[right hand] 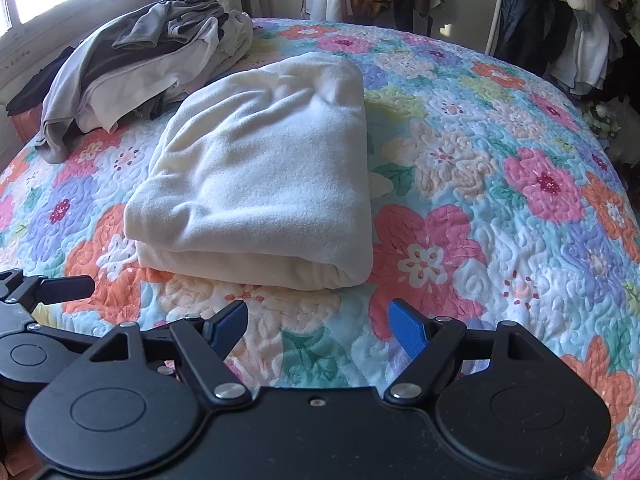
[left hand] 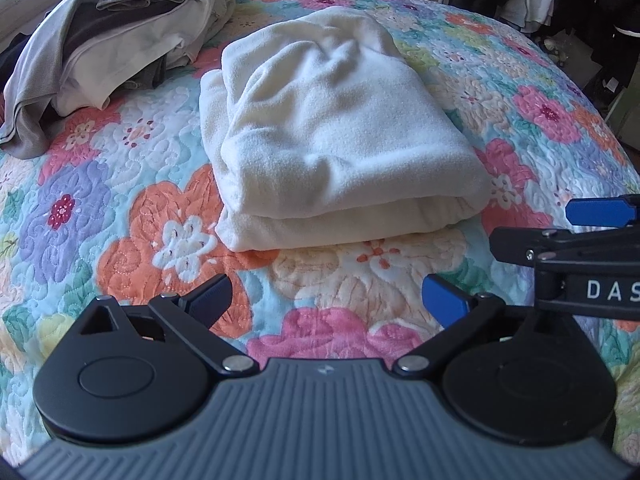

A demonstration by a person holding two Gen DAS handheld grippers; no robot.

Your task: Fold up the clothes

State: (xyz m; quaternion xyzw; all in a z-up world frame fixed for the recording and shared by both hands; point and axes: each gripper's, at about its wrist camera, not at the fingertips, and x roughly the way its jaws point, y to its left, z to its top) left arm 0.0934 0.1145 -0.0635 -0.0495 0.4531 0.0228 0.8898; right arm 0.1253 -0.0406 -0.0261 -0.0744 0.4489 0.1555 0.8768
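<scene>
Floral quilt (left hand: 120, 216) covers the bed; a folded cream fleece (left hand: 332, 132) lies flat at its middle, an unfolded clothes pile (left hand: 120, 40) beyond it. Left gripper (left hand: 328, 300) and right gripper (right hand: 320, 324) stand spread wide, empty, short of the fleece.

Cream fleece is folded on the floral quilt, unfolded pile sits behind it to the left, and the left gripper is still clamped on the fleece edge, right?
Not clamped. In the left wrist view the left gripper is open and empty, short of the folded cream fleece. The floral quilt and the unfolded pile are as you say.
</scene>
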